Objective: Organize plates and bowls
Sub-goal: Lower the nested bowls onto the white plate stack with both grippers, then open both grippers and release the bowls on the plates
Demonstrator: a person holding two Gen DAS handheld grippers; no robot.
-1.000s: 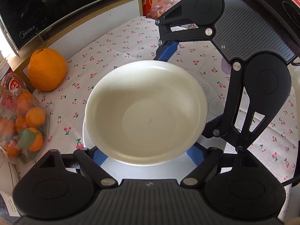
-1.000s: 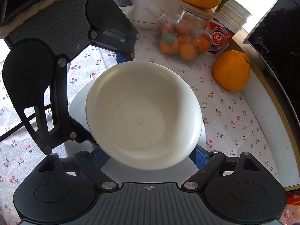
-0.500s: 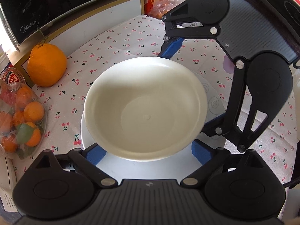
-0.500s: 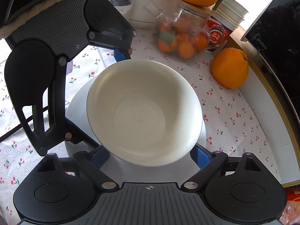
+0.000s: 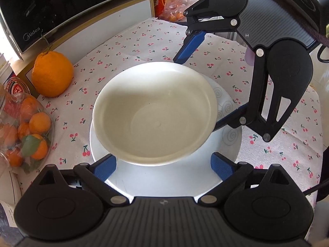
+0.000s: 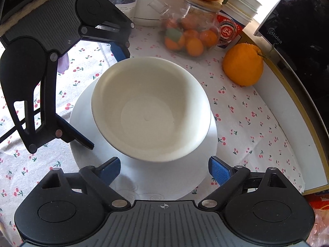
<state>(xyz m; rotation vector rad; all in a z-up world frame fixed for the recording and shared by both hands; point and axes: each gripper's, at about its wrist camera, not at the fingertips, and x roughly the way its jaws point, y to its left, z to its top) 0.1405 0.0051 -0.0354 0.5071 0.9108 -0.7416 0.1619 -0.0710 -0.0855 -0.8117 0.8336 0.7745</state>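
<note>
Where glossy round bowl (image 5: 154, 113) sits on plate (image 5: 164, 183) (swirl-patterned), both tools released.

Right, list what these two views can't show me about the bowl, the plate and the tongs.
- Bowl base: hidden in both views by its own wall, so how it sits on the plate can't be told.
- Plate's swirl pattern: mostly covered by the bowl; only edges show.
- Right tongs: in the left wrist view one blue pad shows, the other sits behind the bowl's rim.
- Left tongs: open, pads clear of the bowl.
</note>
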